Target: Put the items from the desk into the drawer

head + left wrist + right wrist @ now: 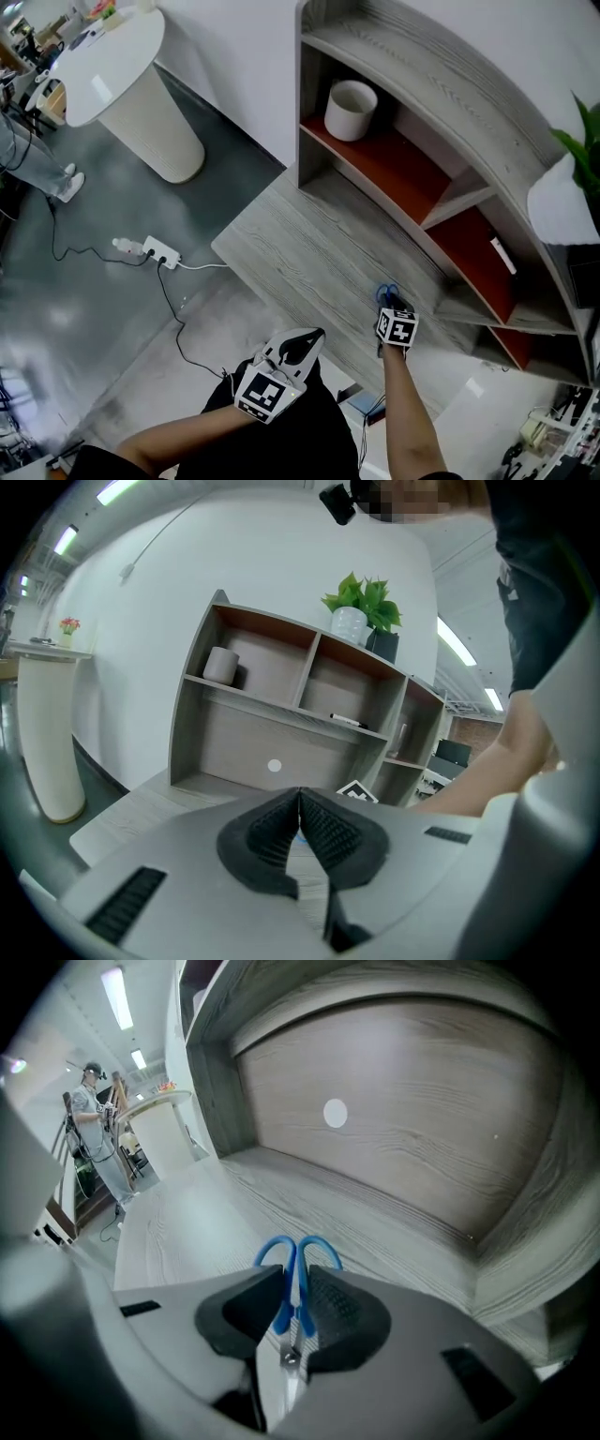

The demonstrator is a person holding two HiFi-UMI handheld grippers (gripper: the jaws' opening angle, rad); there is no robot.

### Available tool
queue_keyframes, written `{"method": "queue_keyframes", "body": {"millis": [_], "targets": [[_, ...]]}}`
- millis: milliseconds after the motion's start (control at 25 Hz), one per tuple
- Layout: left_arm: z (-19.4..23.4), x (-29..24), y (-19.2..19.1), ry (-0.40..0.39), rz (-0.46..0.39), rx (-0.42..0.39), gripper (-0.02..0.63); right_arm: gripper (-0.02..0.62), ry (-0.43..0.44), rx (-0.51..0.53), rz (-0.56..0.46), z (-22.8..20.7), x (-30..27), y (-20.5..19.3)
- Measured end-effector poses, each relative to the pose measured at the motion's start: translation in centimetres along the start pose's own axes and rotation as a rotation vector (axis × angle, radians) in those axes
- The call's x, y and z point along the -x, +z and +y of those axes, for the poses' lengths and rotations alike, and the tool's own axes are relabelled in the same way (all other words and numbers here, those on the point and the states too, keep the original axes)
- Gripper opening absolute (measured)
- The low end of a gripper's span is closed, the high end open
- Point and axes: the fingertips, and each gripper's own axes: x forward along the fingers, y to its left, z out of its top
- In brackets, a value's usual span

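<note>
Grey concrete floor (84,309) fills the left half of the head view, and a white pedestal table (122,75) stands on it well apart from the work area. Pale grey wood-grain covers the desk (309,253) and the curved shelf unit (441,84) that rises from its far edge. The unit's compartments have red-brown bottoms. In the right gripper view a person (94,1110) stands far off by that white table.

A green plant (361,597) sits on top of the shelf unit. A white cylindrical pot (351,109) stands upright in the upper left compartment, and a marker (345,721) lies in the middle one. A white power strip (155,251) lies on the floor with its cables trailing.

The left tool (309,339) hangs at the near edge of the desk. Its ribbed black pads (328,832) are pressed together at the tips with nothing between them.

The right tool (389,298) points down over the right part of the desk, close to the foot of the shelf unit. Its jaws are clamped on the scissors (296,1260). The blue handle loops stick out past the fingertips towards the back panel, and the metal blades run back between the pads. Whether the loops touch the desk cannot be told.
</note>
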Motion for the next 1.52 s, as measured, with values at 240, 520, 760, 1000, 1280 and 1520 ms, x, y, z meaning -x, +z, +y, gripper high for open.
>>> {"method": "queue_keyframes", "body": {"millis": [240,520,760,1000,1280,1520], "targets": [[-2.2,1.8,0.1,-0.088,-0.014,-0.041,0.014,0.098,-0.056,-0.032,-0.103,0.5,5.6,0.5],[-5.0,5.7,0.3,-0.207,-0.056,-0.094,0.014,0.098,-0.138,-0.102,-0.196,2.3,13.1,-1.5],[-6.9,10.5,-1.6,-0.271,-0.061,-0.097,0.014,0.098,-0.165,-0.143,-0.208,5.4,18.3,-6.4],[-8.8,14.4,-5.5,-0.323,-0.009,-0.066,0.014,0.098,-0.176,-0.122,-0.196,9.1,22.5,-10.9],[-13.1,15.1,-5.9,-0.370,-0.023,-0.090,0.014,0.098,-0.172,-0.146,-0.194,9.5,25.8,-16.3],[-17.1,14.4,-6.6,-0.327,-0.038,-0.090,0.014,0.098,-0.157,-0.143,-0.172,6.6,27.8,-21.0]]}}
